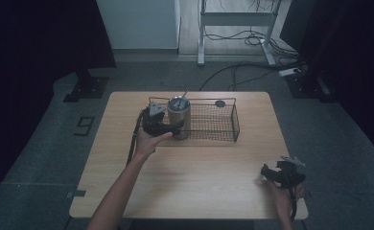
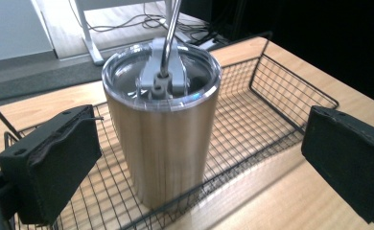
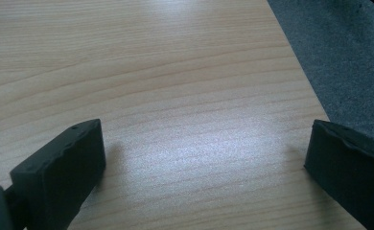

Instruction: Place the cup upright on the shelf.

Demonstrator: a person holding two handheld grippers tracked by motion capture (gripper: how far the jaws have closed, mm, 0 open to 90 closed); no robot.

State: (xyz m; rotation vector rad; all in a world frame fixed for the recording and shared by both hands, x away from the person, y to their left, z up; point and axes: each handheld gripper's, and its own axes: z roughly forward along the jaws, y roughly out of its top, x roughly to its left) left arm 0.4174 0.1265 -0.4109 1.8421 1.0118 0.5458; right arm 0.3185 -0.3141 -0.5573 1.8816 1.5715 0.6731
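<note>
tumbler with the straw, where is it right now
In the high view the tumbler stands upright in the left end of the wire basket, between the open left gripper jaws.

steel tumbler (image 2: 162, 139) – lidded, upright in basket (image 2: 276, 100)

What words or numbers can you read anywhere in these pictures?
"9": a dark mark on the grey floor left of the table; it looks like a nine, though it is small.
The metal tumbler between the open jaws of the left claw bears no readable text.
The wire basket carries no label.
</note>
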